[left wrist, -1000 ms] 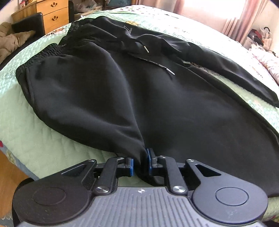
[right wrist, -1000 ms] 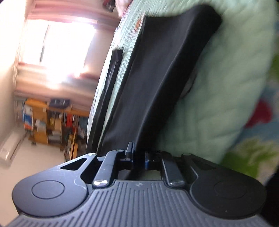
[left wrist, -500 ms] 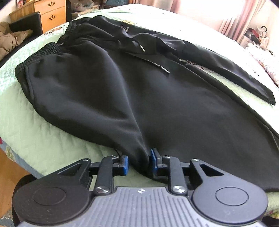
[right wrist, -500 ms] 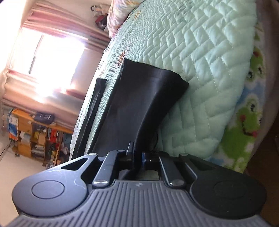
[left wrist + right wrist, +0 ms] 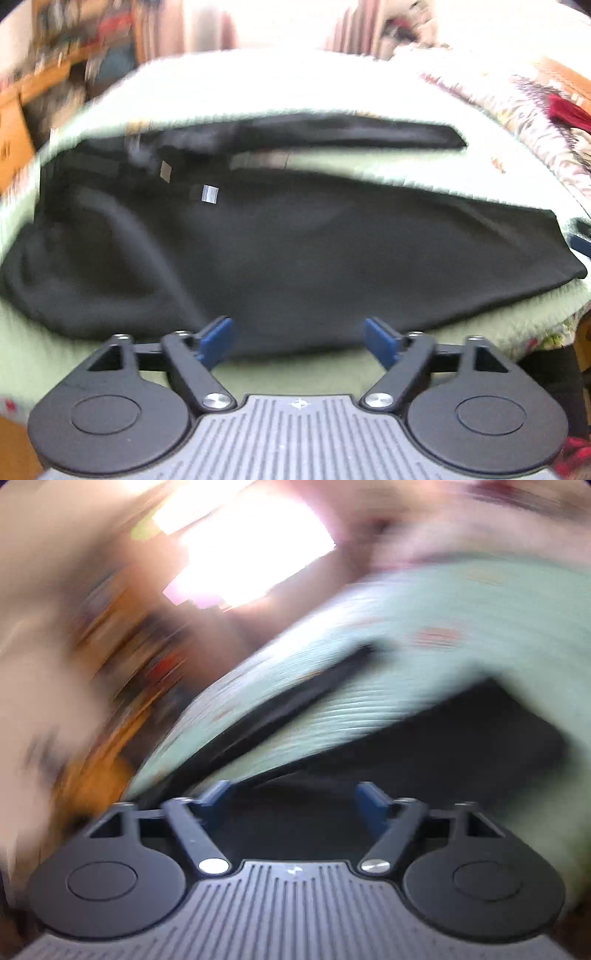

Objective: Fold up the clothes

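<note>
Black drawstring trousers [image 5: 295, 251] lie spread across a pale green quilted bed [image 5: 424, 170], waistband to the left, legs reaching right. My left gripper [image 5: 301, 341] hovers just in front of their near edge; its jaws are opening wide and hold nothing. In the heavily blurred right wrist view, the trousers [image 5: 424, 760] show as a dark patch on the green quilt [image 5: 443, 627]. My right gripper [image 5: 295, 801] hangs over that dark cloth, jaws opening wide, nothing pinched between its blue pads [image 5: 371, 801].
A wooden dresser [image 5: 11, 136] stands at the far left beyond the bed. Patterned bedding and pillows [image 5: 517, 96] pile at the right. A bright window [image 5: 243, 542] and orange shelving [image 5: 110, 709] blur past in the right wrist view.
Both grippers were shut on the trousers' near edge and have let go, jaws now wide. Both pulled back and rose; the right one rolled, so the bed now looks nearly level.
</note>
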Demonstrator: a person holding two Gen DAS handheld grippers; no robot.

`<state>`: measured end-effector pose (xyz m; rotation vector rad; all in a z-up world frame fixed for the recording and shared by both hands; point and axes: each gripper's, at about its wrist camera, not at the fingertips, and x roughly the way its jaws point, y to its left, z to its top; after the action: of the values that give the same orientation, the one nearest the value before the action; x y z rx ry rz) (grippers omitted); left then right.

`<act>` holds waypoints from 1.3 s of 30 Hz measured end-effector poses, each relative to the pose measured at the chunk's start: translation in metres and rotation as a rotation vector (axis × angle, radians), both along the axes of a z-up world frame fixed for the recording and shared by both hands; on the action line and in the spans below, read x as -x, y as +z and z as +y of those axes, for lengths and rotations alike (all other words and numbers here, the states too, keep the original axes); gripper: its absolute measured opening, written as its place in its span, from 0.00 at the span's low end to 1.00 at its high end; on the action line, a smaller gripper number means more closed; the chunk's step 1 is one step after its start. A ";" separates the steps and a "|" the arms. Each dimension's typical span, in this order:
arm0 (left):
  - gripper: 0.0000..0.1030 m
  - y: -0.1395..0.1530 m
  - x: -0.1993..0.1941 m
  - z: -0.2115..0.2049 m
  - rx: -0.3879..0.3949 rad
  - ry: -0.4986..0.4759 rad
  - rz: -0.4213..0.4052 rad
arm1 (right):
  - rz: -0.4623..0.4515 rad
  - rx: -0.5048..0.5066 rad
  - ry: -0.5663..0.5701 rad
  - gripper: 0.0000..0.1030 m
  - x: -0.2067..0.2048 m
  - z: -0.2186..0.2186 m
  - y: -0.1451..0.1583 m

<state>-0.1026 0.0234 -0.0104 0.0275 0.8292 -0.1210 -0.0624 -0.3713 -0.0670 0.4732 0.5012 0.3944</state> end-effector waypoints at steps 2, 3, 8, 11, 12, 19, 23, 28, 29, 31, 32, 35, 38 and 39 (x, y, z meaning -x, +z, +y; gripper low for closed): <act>0.88 -0.001 -0.009 -0.005 -0.059 0.023 -0.026 | 0.025 0.096 0.262 0.75 -0.031 0.056 -0.006; 0.88 -0.003 -0.013 -0.006 -0.083 0.034 -0.032 | 0.057 0.145 0.370 0.60 -0.045 0.080 -0.012; 0.89 -0.035 -0.039 0.012 -0.124 0.112 0.037 | 0.211 0.342 0.540 0.00 -0.097 0.109 -0.060; 0.85 -0.059 -0.056 0.023 -0.146 0.187 0.102 | 0.259 0.227 0.385 0.00 -0.138 0.060 -0.077; 0.86 -0.061 -0.057 0.023 -0.148 0.187 0.102 | 0.228 0.253 0.260 0.00 -0.147 0.042 -0.075; 0.93 -0.069 -0.058 0.014 -0.181 0.171 0.088 | 0.160 0.282 0.271 0.05 -0.123 0.037 -0.058; 0.94 -0.071 -0.060 0.009 -0.195 0.151 0.086 | 0.189 0.326 0.343 0.00 -0.125 0.040 -0.079; 0.90 -0.064 -0.051 0.015 -0.182 0.161 0.041 | 0.185 0.294 -0.079 0.03 -0.138 -0.001 -0.066; 0.90 -0.058 -0.045 0.021 -0.169 0.176 0.001 | 0.171 0.330 -0.125 0.10 -0.136 0.005 -0.058; 0.90 -0.047 -0.033 0.032 -0.143 0.205 -0.077 | 0.120 0.267 0.001 0.11 -0.125 0.037 -0.046; 0.91 -0.042 -0.029 0.042 -0.137 0.231 -0.112 | 0.106 0.257 0.089 0.14 -0.121 0.061 -0.043; 0.91 -0.037 -0.028 0.072 -0.163 0.336 -0.159 | 0.107 0.187 0.366 0.24 -0.115 0.141 -0.037; 0.91 -0.042 -0.035 0.107 -0.175 0.458 -0.144 | 0.152 0.137 0.548 0.33 -0.120 0.217 -0.036; 0.91 -0.044 -0.037 0.119 -0.172 0.490 -0.144 | 0.167 0.119 0.609 0.33 -0.121 0.243 -0.036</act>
<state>-0.0654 0.1427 -0.0545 -0.0060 0.6804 0.4102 0.0586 -0.1285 -0.1031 0.2291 0.8278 0.9081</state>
